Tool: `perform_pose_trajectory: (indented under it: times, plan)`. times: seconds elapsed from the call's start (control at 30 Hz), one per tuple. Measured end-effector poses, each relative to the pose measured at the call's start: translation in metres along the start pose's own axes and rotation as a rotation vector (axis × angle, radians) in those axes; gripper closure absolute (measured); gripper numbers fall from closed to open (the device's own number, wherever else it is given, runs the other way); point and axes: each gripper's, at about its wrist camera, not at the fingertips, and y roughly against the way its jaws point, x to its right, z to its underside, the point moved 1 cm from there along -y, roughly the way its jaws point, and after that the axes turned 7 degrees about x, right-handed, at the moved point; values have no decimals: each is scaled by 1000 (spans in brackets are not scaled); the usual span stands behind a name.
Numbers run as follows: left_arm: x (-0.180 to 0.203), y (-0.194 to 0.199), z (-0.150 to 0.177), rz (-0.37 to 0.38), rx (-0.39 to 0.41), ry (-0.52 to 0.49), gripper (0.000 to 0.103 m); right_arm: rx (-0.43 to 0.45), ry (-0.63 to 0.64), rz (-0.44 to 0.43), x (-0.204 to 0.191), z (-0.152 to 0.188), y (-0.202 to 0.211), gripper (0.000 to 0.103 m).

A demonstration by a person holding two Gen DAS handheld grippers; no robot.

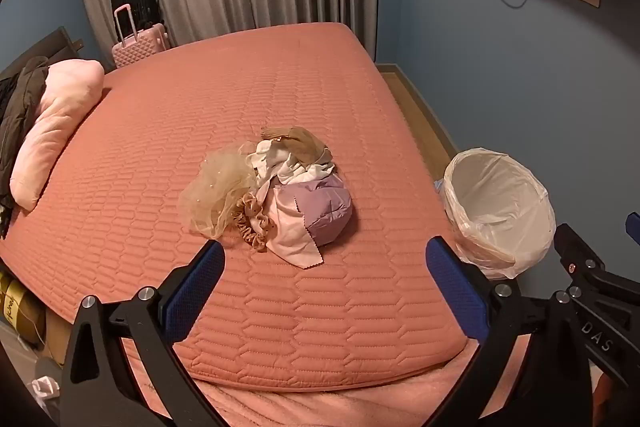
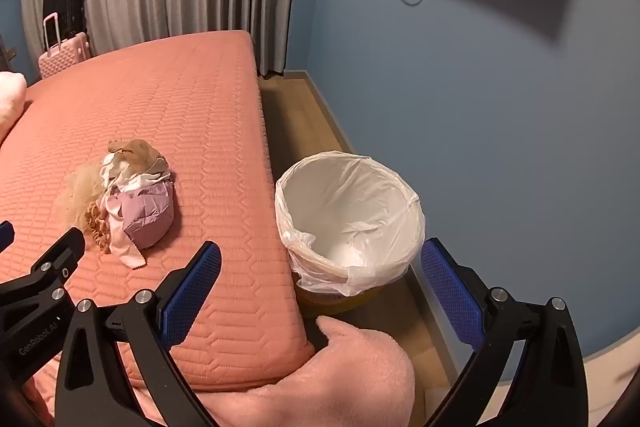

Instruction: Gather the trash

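Note:
A pile of fabric scraps (image 1: 276,193) lies on the salmon quilted bed (image 1: 200,115): beige tulle, a tan scrunchie, white and pink cloth, a lilac piece, brown stockings. The same pile (image 2: 128,199) shows at the left in the right wrist view. A bin lined with a white plastic bag (image 2: 350,217) stands on the floor beside the bed, also seen as the bin (image 1: 498,211) at the right. My left gripper (image 1: 326,259) hovers open over the bed's near end, short of the pile. My right gripper (image 2: 320,261) is open above the bed edge and the bin's near rim. Nothing is between either pair of fingers.
A pink pillow (image 1: 56,123) and dark clothing (image 1: 20,107) lie at the bed's left. Pink and black suitcases (image 1: 138,27) stand by the grey curtain. A pink fleece blanket (image 2: 340,379) hangs at the bed's near corner. A narrow wooden floor strip (image 2: 304,115) runs between bed and blue wall.

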Motion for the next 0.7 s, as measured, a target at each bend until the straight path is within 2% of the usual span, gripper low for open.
perform_pose_trajectory:
  times: [0.7]
  plan:
    - [7,-2,-2,3,-1,-6,7,13,7,6,0,-3,-1,6]
